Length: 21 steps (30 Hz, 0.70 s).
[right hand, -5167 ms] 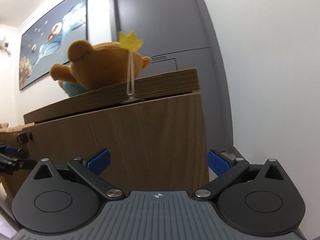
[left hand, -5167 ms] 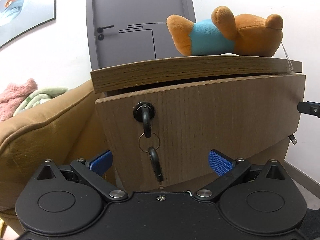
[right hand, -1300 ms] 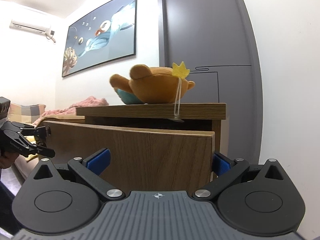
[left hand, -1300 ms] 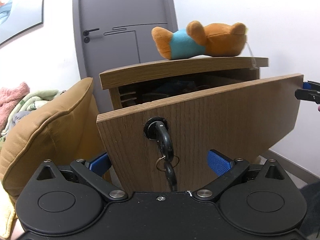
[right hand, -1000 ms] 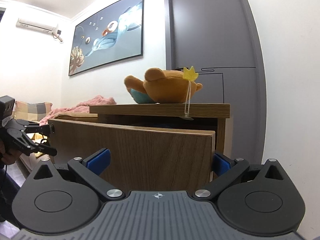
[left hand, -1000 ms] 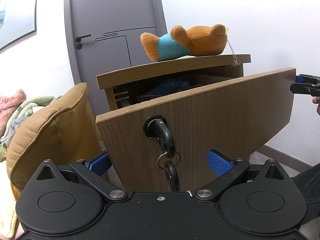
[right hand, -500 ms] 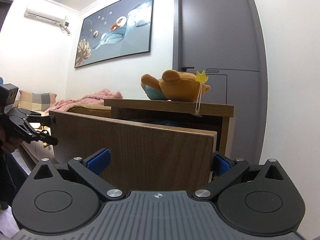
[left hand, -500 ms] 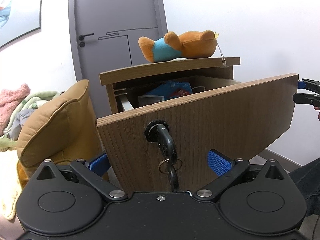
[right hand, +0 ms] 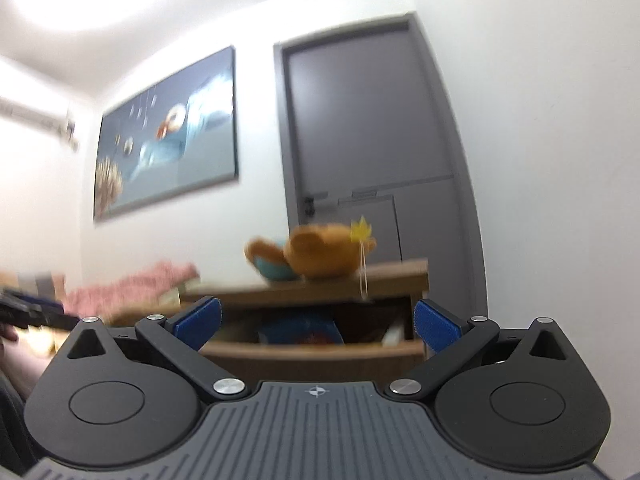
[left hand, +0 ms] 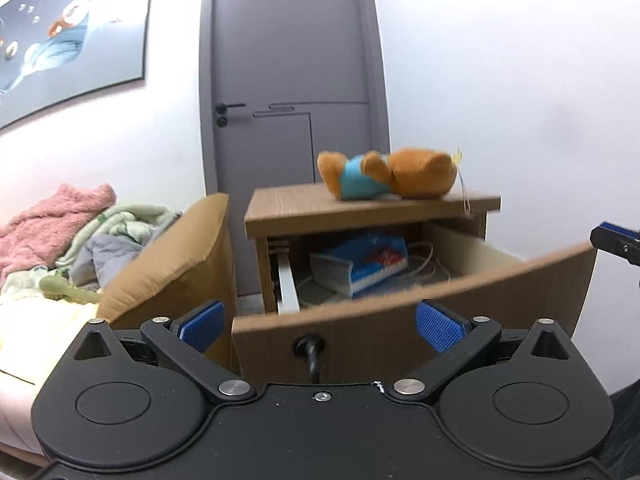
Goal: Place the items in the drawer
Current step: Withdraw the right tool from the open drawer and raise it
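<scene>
drawer (left hand: 400, 320) is pulled out, teddy bear (left hand: 390, 174) lying on the nightstand top (left hand: 280, 208) above it - left gripper (left hand: 320, 322) and right gripper (right hand: 316, 320) both spread wide, empty. a sloppy grab could knock the bear off the far edge

Teddy bear (left hand: 388, 174) lies on nightstand (left hand: 360, 210); book (left hand: 360, 266) inside open drawer (left hand: 440, 320) below

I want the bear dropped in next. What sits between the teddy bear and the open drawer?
Only the nightstand top it lies on. The teddy bear is directly above the drawer, which is pulled out, with a blue packet and cables inside.
</scene>
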Each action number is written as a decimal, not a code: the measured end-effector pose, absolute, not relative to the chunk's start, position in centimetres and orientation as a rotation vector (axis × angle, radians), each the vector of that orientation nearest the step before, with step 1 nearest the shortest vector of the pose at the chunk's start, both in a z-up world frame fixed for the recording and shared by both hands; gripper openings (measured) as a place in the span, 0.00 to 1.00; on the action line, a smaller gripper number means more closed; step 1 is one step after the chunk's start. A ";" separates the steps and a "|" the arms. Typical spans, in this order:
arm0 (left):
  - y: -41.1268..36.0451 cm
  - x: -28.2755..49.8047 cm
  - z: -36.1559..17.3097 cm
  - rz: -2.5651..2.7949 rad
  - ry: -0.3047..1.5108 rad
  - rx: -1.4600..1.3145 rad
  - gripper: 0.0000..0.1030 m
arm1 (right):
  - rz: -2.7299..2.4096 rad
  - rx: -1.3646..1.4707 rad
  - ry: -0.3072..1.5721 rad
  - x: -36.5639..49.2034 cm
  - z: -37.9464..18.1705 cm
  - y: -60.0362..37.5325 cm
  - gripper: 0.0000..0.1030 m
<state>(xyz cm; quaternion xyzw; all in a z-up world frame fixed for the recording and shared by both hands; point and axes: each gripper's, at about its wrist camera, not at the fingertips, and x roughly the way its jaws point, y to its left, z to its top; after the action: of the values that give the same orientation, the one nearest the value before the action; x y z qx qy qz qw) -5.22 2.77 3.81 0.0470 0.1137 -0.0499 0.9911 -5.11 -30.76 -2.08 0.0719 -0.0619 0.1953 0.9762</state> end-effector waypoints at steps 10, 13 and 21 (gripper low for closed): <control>0.8 -5.2 6.4 -0.077 0.188 0.072 0.99 | 0.335 0.203 -0.063 -6.8 0.0 -26.5 1.00; 0.5 -5.1 6.3 -0.075 0.171 0.077 0.99 | 0.303 0.193 -0.032 -7.2 1.8 -25.2 1.00; 0.7 -3.5 6.7 -0.033 0.093 0.056 0.99 | 0.287 0.199 0.051 -5.7 3.7 -22.2 1.00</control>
<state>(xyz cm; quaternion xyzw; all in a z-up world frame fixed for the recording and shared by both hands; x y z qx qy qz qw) -3.50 0.66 6.66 0.0281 0.0467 -0.0164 0.9984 -5.65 -22.21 3.67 0.0992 0.0255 0.1428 0.9844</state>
